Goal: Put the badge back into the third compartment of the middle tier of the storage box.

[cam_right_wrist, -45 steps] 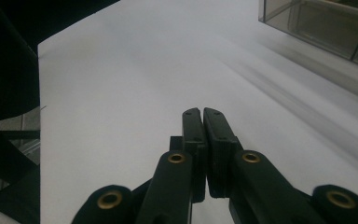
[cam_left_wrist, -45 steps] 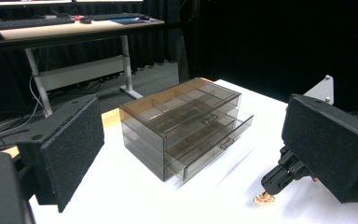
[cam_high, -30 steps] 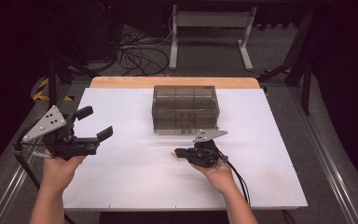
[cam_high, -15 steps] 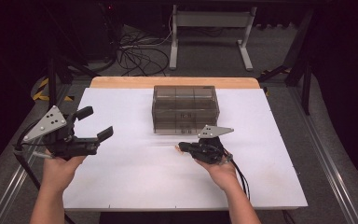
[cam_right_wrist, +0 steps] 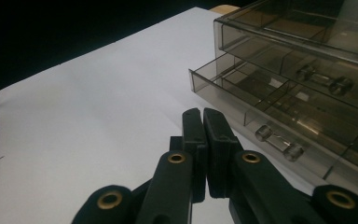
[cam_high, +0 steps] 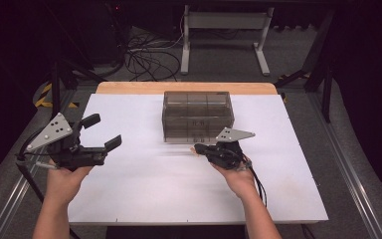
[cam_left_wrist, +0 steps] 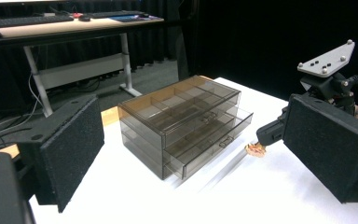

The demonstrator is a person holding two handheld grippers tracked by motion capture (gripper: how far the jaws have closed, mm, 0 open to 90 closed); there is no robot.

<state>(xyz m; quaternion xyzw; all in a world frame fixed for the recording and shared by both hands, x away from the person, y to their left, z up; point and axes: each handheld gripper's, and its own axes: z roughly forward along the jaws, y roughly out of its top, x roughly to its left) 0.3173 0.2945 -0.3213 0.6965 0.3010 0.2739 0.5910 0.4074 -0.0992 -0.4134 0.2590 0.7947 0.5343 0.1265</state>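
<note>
High view first: a smoky clear drawer box [cam_high: 198,115] stands toward the far middle of the white table [cam_high: 129,199], with its bottom drawer [cam_left_wrist: 214,142] pulled partly out toward the person. The right gripper [cam_high: 199,149] hovers just in front of that drawer, near its left end, jaws pressed together. From the right gripper view the two black jaws [cam_right_wrist: 204,140] meet flat with nothing showing between them, and the open drawer with its clear handle [cam_right_wrist: 279,138] lies just beside them to the right. From the left gripper view a small orange-brown thing [cam_left_wrist: 255,149] sits at the tip of the right gripper, on or just above the table; I cannot tell whether it is pinched. The left gripper [cam_high: 102,132] is held well apart at the table's left edge, its padded jaws spread wide and empty.
</note>
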